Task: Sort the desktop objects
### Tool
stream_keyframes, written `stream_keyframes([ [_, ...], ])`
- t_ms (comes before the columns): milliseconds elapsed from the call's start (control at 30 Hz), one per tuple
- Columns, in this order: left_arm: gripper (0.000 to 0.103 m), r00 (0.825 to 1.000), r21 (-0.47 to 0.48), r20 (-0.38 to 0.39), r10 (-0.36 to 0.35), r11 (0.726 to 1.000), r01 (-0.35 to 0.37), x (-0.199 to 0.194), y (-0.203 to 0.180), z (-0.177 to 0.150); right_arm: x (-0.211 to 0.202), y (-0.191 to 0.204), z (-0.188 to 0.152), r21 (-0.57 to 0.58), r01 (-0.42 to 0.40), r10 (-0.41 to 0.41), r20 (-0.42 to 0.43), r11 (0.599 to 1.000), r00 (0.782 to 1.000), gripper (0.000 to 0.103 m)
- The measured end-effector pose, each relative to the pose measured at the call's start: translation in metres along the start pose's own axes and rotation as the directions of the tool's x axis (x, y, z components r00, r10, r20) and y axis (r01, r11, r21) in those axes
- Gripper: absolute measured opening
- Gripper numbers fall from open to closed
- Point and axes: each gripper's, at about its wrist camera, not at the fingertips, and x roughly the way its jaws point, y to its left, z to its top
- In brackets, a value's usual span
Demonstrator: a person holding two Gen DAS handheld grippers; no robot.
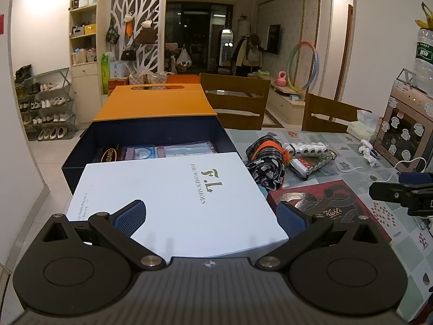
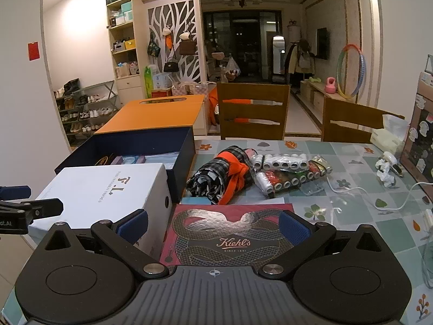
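The table carries a cloth with green and grey squares and leaf prints. At the left of the frame a white shoe box lies on it, and behind it a dark blue open box. A red Kiehl's box lies at lower centre. In the middle lie a rolled checked cloth and a pack of thread spools. A white cable runs at the right, near a tissue pack in the upper right.
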Motion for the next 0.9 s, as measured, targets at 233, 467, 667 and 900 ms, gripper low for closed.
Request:
stream_keyframes([
  [233,0.103,1.0,0.0,-0.003,-0.003,1.0,0.003,0.001,-0.003,-0.001,-0.002,0.001,-0.001,-0.005,0.002,-0.002,-0.001,1.0,1.0,0.103],
  [467,0.103,1.0,0.02,-0.011,-0.021,1.0,0.022,0.004,-0.009,0.001,-0.003,-0.005,-0.002,0.013,0.016,-0.016,-0.007,1.0,1.0,0.103],
  [667,0.103,0.999,0.02,-0.02,-0.029,0.999,0.03,0.008,-0.009,0.004,-0.001,-0.008,-0.001,0.03,0.032,-0.031,-0.015,0.999,0.999,0.103],
  [900,0.103,0.999,0.021,-0.022,-0.035,0.999,0.035,0.01,-0.008,0.005,0.004,-0.003,0.003,0.039,0.042,-0.042,-0.02,0.998,0.999,0.103],
])
